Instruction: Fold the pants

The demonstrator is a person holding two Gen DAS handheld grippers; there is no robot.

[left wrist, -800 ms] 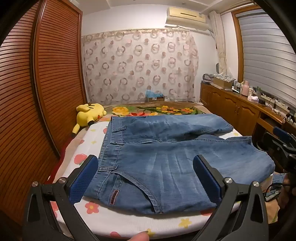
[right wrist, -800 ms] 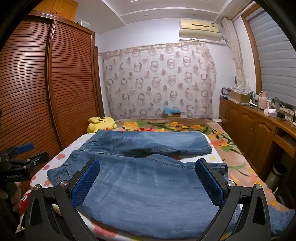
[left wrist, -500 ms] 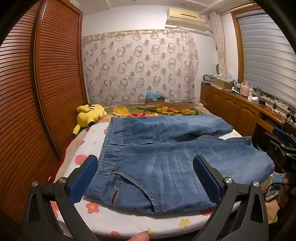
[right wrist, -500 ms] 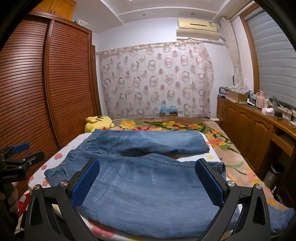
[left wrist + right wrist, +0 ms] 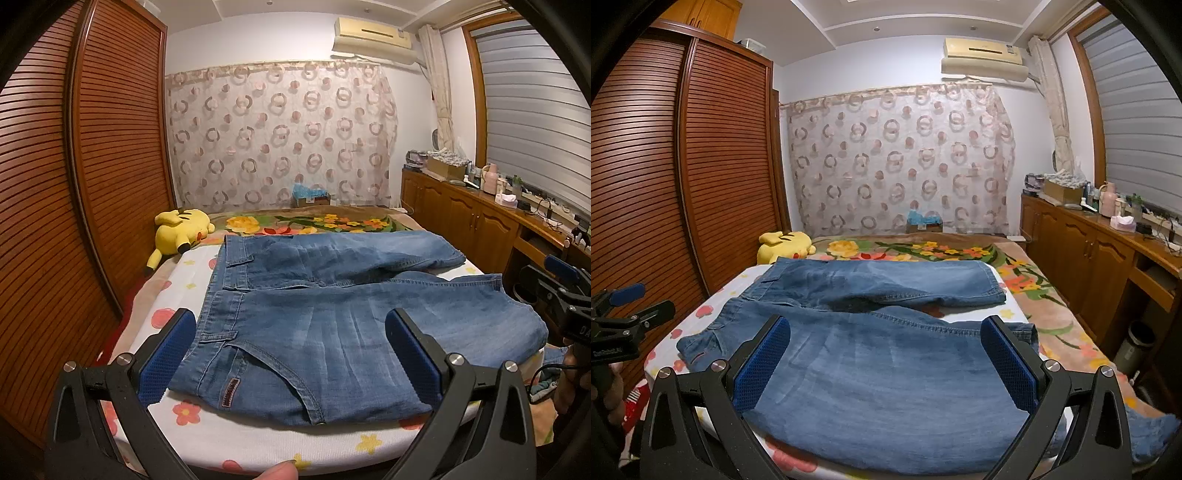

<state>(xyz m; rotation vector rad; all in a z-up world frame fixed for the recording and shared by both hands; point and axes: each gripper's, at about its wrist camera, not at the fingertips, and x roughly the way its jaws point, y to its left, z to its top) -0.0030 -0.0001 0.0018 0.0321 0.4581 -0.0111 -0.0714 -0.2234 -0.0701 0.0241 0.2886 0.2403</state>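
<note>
Blue jeans (image 5: 325, 314) lie spread flat across the near end of the bed, waistband to the left, both legs running right; they also show in the right wrist view (image 5: 886, 354). My left gripper (image 5: 291, 350) is open and empty, hovering above the waist and pocket area. My right gripper (image 5: 886, 360) is open and empty, hovering above the near leg. The right gripper shows at the right edge of the left wrist view (image 5: 565, 291), and the left gripper shows at the left edge of the right wrist view (image 5: 624, 314).
The bed (image 5: 177, 291) has a white flowered sheet and a floral blanket (image 5: 317, 223) further back. A yellow plush toy (image 5: 181, 232) lies at the far left. A slatted wooden wardrobe (image 5: 92, 184) stands left, wooden cabinets (image 5: 472, 221) right.
Both grippers have drifted slightly; the views shift a little. The jeans have not moved and both grippers stay open.
</note>
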